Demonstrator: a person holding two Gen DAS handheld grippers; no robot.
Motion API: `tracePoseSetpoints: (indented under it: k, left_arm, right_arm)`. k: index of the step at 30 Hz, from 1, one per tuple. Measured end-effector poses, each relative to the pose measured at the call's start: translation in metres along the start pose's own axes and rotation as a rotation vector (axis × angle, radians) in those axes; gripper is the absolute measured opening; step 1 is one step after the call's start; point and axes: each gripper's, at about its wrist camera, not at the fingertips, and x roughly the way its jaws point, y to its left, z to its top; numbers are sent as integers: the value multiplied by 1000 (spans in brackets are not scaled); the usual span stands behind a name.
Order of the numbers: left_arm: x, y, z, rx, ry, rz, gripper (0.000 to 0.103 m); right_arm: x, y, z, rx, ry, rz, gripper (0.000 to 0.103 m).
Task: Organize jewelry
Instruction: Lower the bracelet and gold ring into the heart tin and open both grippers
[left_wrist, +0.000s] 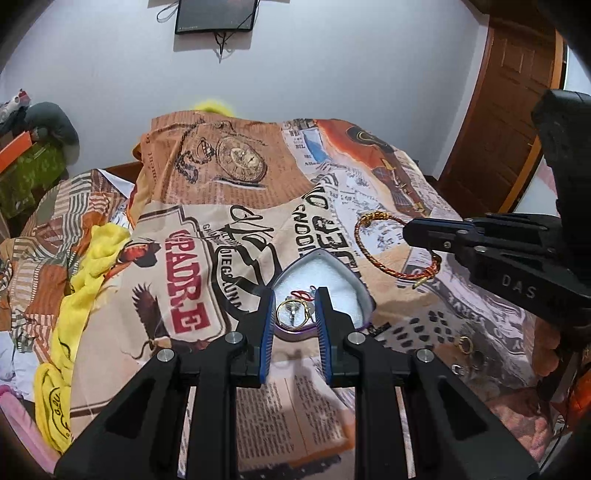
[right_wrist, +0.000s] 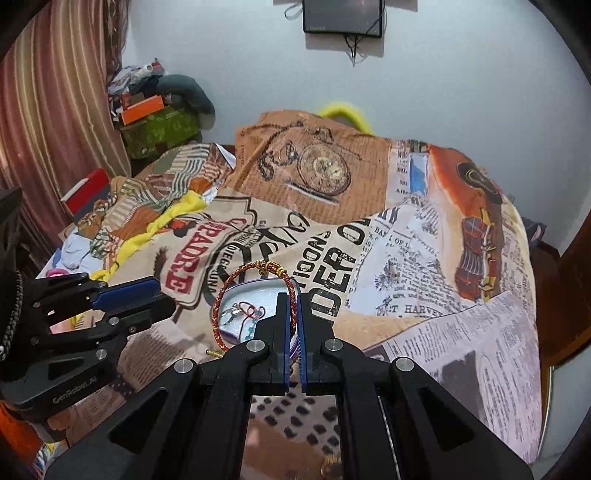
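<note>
A heart-shaped jewelry box (left_wrist: 325, 269) with white lining lies open on the printed bedsheet; it also shows in the right wrist view (right_wrist: 255, 291). Inside lie a gold ring (left_wrist: 291, 314) and a red thread piece (left_wrist: 301, 294). My left gripper (left_wrist: 294, 295) is open, its fingers at either side of the box's near edge and the ring. My right gripper (right_wrist: 291, 299) is shut on a red-and-gold braided bracelet (right_wrist: 236, 284), held above the box; the bracelet also shows in the left wrist view (left_wrist: 373, 218).
Small rings (left_wrist: 467, 345) lie on the sheet right of the box. A yellow cloth (left_wrist: 85, 280) is bunched at the left. Boxes and clutter (right_wrist: 147, 110) stand by the curtain. A wooden door (left_wrist: 509, 110) is at the right.
</note>
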Motion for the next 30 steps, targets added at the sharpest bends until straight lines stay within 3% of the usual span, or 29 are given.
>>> tracePoseSetpoints:
  k: [15,30]
  left_arm:
    - [52,1,-1,24,77,-16,20]
    - [72,0,-4,29,123,-25,20]
  right_arm:
    - [67,0,4,-64,195,29,3]
    - [77,3,4,-100,232,41,3]
